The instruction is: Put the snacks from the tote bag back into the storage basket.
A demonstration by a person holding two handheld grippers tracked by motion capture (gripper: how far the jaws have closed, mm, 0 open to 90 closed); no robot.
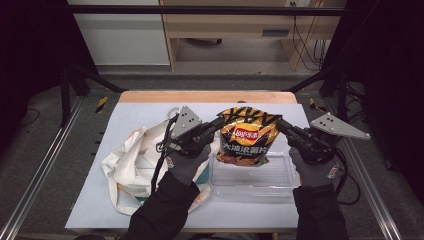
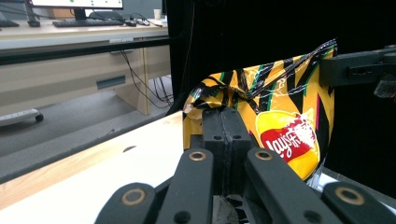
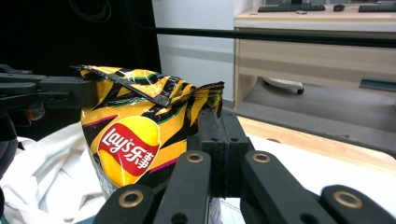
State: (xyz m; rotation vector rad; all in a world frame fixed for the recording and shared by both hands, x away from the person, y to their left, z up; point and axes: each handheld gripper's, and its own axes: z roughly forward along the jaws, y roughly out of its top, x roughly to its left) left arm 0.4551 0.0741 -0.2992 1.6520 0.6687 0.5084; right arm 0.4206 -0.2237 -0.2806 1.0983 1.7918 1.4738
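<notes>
A yellow-and-black bag of crisps (image 1: 248, 136) with a red logo hangs upright between my two grippers, over a clear plastic tray (image 1: 252, 181). My left gripper (image 1: 218, 123) is shut on the bag's top left corner. My right gripper (image 1: 280, 123) is shut on its top right corner. In the left gripper view the jaws meet on the bag (image 2: 280, 116) at its upper edge, with the other gripper pinching the far corner. In the right gripper view the closed jaws pinch the crumpled top seam of the bag (image 3: 135, 135).
A white cloth tote bag (image 1: 131, 162) lies crumpled on the left of the pale table mat (image 1: 100, 205). The table's wooden far edge (image 1: 205, 96) runs behind. Black frame rails flank both sides. A desk stands beyond the table.
</notes>
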